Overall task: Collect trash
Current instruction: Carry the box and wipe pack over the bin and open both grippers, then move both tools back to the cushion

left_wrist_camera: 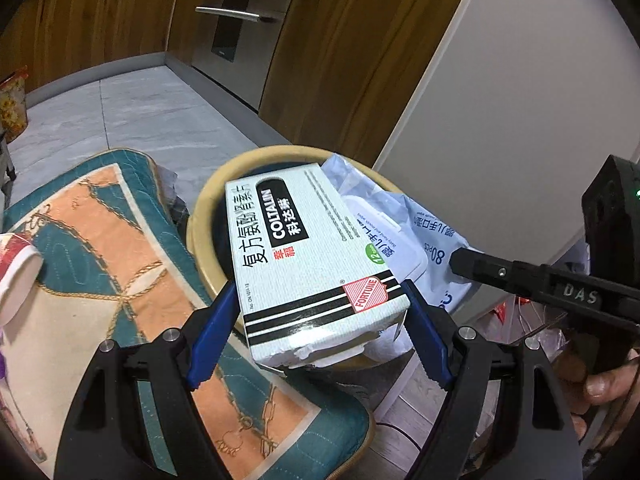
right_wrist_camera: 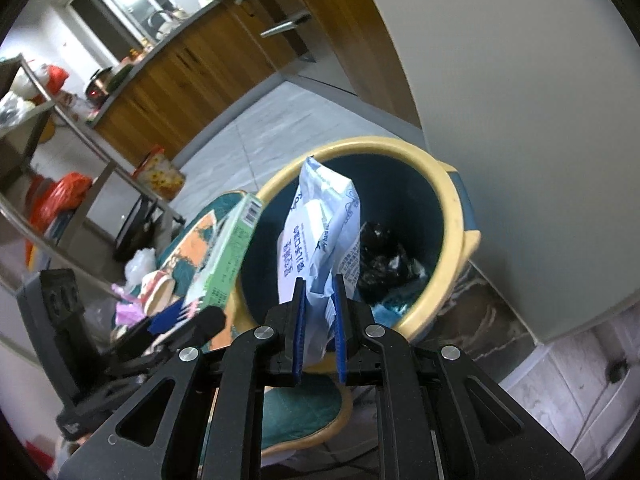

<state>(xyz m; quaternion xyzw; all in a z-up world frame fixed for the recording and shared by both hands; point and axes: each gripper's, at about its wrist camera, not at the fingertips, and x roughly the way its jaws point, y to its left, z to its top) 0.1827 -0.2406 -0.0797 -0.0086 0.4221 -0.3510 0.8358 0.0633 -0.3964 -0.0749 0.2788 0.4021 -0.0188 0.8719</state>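
My left gripper (left_wrist_camera: 320, 312) is shut on a white and green medicine box (left_wrist_camera: 308, 256) marked COLTALIN, held over the yellow-rimmed trash bin (left_wrist_camera: 208, 216). My right gripper (right_wrist_camera: 318, 304) is shut on a pale blue wet-wipes pack (right_wrist_camera: 320, 232), held upright over the same bin (right_wrist_camera: 448, 208). The pack also shows in the left wrist view (left_wrist_camera: 424, 232), beside the box. The box shows edge-on in the right wrist view (right_wrist_camera: 228, 256). Dark crumpled trash (right_wrist_camera: 384, 256) lies in the bin's bottom.
A teal and orange patterned cushion (left_wrist_camera: 120, 264) lies left of the bin, with a paper cup (left_wrist_camera: 16, 276) on it. A grey wall panel (left_wrist_camera: 520, 100) stands right behind the bin. Wooden kitchen cabinets (left_wrist_camera: 340, 60) and a tiled floor (left_wrist_camera: 140, 116) lie beyond.
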